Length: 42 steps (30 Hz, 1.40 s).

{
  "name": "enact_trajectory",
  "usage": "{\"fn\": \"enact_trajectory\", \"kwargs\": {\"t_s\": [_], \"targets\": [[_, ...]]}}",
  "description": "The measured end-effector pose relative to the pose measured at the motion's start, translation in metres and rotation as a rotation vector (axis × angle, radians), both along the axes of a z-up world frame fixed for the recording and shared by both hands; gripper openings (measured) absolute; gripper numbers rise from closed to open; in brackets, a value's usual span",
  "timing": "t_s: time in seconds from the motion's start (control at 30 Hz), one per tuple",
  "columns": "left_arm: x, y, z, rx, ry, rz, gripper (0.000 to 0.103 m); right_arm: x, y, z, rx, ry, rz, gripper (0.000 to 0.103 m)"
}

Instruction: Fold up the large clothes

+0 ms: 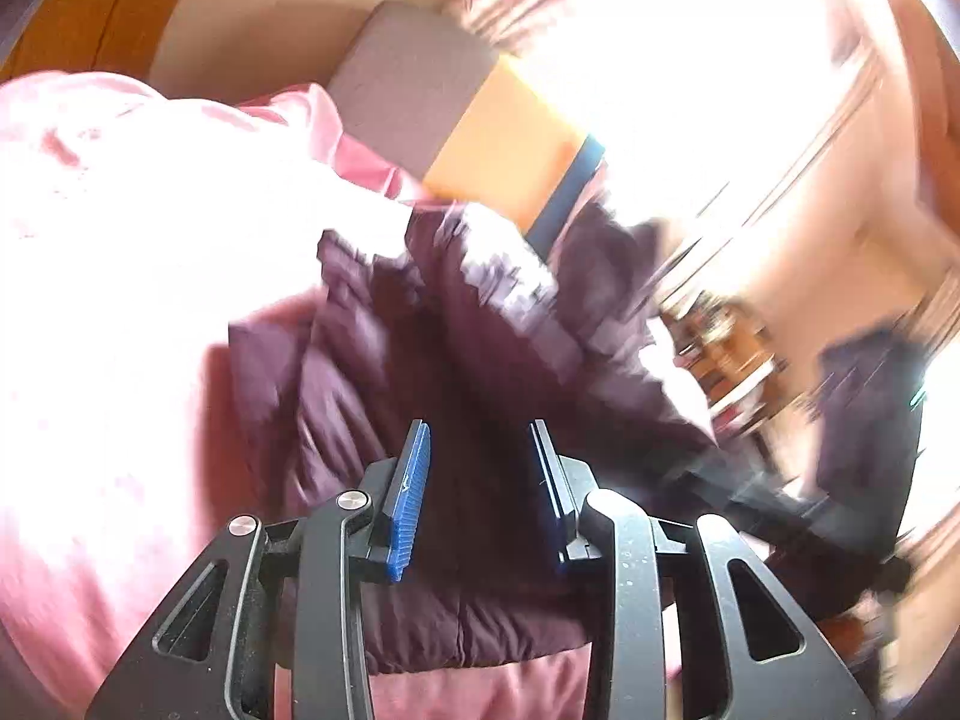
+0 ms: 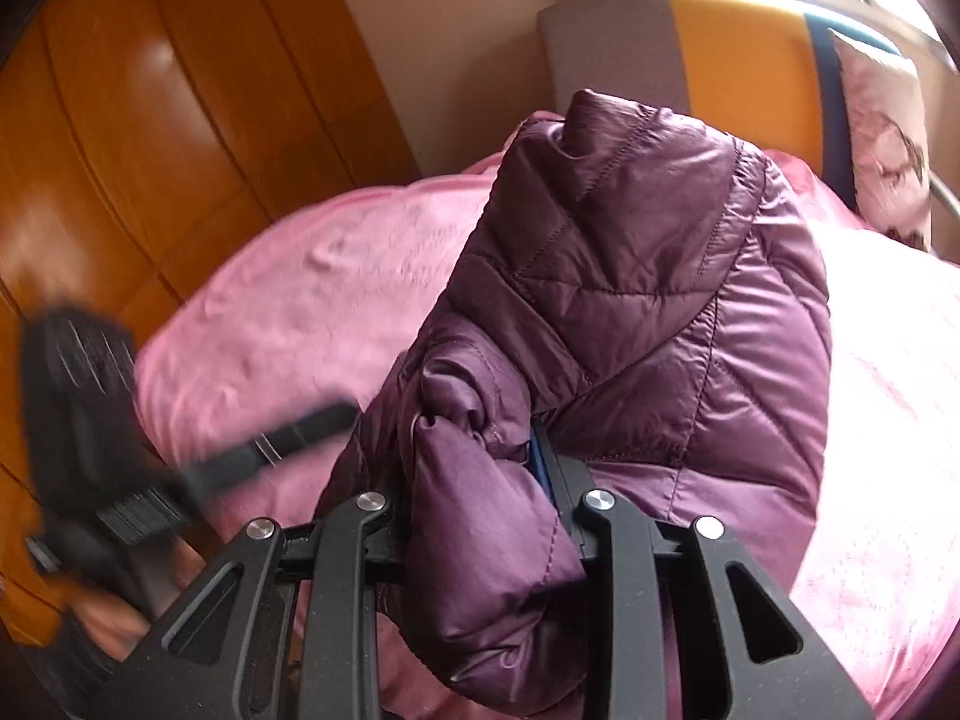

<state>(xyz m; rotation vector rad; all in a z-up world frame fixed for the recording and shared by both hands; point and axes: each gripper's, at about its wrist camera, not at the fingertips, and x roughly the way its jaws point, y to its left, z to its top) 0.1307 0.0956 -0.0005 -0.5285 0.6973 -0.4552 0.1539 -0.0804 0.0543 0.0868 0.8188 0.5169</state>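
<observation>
Jacket: a quilted purple puffer jacket [image 2: 636,300], bunched and lifted above the pink bedspread [image 2: 312,276], between the two grippers.
Right gripper: the right gripper [image 2: 480,480] has a thick fold of the jacket wedged between its jaws; the padding bulges out toward the camera and hides the left pad, so the jaws stand partly apart around the bulk.
Left gripper: the left gripper [image 1: 477,498] has its blue pads [image 1: 411,498] a moderate gap apart, with dark jacket fabric lying in the gap; the view is blurred, so whether the pads press on it I cannot tell.
Bedspread: covers the bed under the jacket.
Headboard: a grey and orange headboard [image 2: 708,54] stands beyond the jacket.
Pillow: a patterned pillow [image 2: 882,138] leans at the headboard, right of the jacket.
Wardrobe: a brown wooden wardrobe [image 2: 150,120] stands left of the jacket.
</observation>
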Motion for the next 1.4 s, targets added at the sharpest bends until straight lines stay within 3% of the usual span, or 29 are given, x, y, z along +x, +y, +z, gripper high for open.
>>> {"fn": "enact_trajectory", "kwargs": {"t_s": [0.03,0.07,0.1,0.17,0.33,0.37,0.4,0.43,0.5,0.57,0.67,0.73,0.87,1.03,1.23,1.4], "targets": [[0.001,0.008,0.004,-0.032,-0.007,-0.006,0.038,0.001,0.012,-0.001,-0.024,-0.007,0.007,0.027],[0.005,0.014,0.008,-0.062,-0.011,-0.016,0.052,-0.001,0.024,-0.004,-0.059,-0.018,0.019,0.028],[0.012,0.017,0.011,-0.095,-0.002,-0.042,0.060,-0.003,0.030,-0.007,-0.078,-0.025,0.023,0.028],[0.026,0.019,0.014,-0.115,0.017,-0.061,0.060,-0.009,0.044,-0.012,-0.110,-0.041,0.036,0.028],[0.070,0.000,0.013,-0.046,0.089,-0.152,0.060,-0.022,0.051,-0.017,-0.152,-0.086,0.058,0.030],[0.076,0.000,0.014,-0.024,0.103,-0.140,0.059,-0.022,0.051,-0.017,-0.150,-0.095,0.063,0.031],[0.083,-0.005,0.010,-0.002,0.132,-0.145,0.043,-0.022,0.050,-0.017,-0.141,-0.097,0.067,0.033],[0.087,-0.010,0.006,0.013,0.150,-0.157,0.034,-0.023,0.049,-0.017,-0.126,-0.096,0.074,0.035],[0.088,-0.011,0.003,0.031,0.168,-0.163,0.023,-0.027,0.036,-0.011,-0.017,-0.069,0.149,0.059],[0.091,-0.011,0.003,0.032,0.177,-0.165,0.020,-0.034,0.020,-0.005,0.077,-0.051,0.208,0.072],[0.088,-0.009,0.004,0.034,0.183,-0.169,0.019,-0.045,-0.019,0.007,0.186,-0.038,0.240,0.073],[0.088,-0.009,0.005,0.040,0.184,-0.174,0.018,-0.051,-0.051,0.008,0.224,-0.046,0.193,0.073],[0.089,-0.011,0.006,0.064,0.182,-0.183,0.015,-0.044,-0.085,-0.004,0.142,-0.052,0.048,0.069],[0.086,-0.006,0.015,0.081,0.182,-0.168,0.012,-0.021,-0.094,-0.030,0.054,-0.037,0.046,0.065],[0.076,0.027,0.015,0.153,0.210,-0.088,0.011,-0.027,-0.038,-0.046,-0.055,-0.073,0.078,0.066],[0.069,0.031,-0.015,0.315,0.293,0.017,0.012,-0.028,-0.001,-0.074,-0.164,-0.116,0.077,0.066]]}}
